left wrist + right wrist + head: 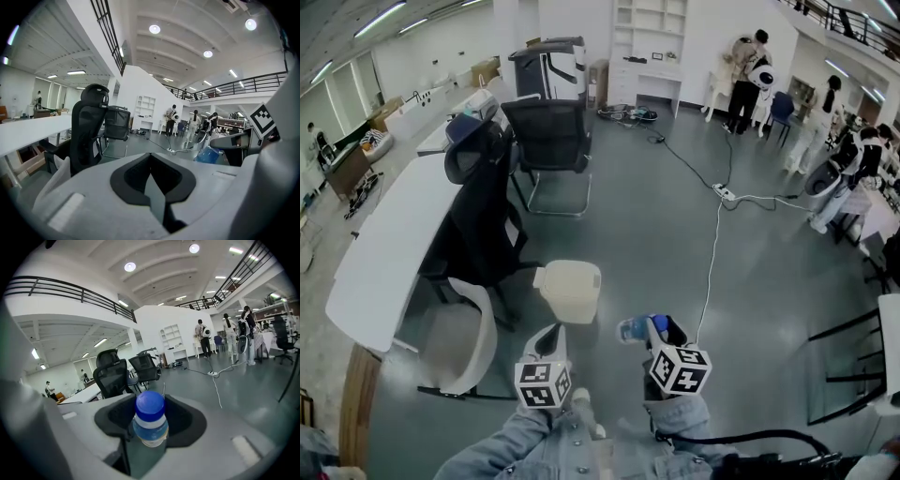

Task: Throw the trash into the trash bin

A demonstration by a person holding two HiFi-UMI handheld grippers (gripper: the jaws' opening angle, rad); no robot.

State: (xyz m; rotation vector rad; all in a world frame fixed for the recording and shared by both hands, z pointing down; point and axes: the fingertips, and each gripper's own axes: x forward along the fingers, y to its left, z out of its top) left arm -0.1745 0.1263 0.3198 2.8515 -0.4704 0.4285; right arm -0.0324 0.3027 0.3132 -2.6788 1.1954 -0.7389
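- Surface: we note a smooth grey floor (750,272) in a large open hall, with a railed mezzanine (61,289) overhead.
- Landmark: a cream trash bin (570,289) stands on the floor.
- Left of the bin: a long white table (384,253), with a black office chair (483,225) and a white chair (464,342) between table and bin.
- Beyond the bin: a second black mesh chair (548,141).
- Right of the bin: a white cable with a power strip (724,193) lies on the floor. Several people (745,80) stand well beyond it.
- Right gripper (642,328): jaws fairly wide, clamped on a plastic bottle (150,420) with a blue cap. The bottle is off the floor, near the bin on its right, not touching it.
- Left gripper (551,339): jaws drawn together with nothing between them, on the near side of the bin and apart from it.
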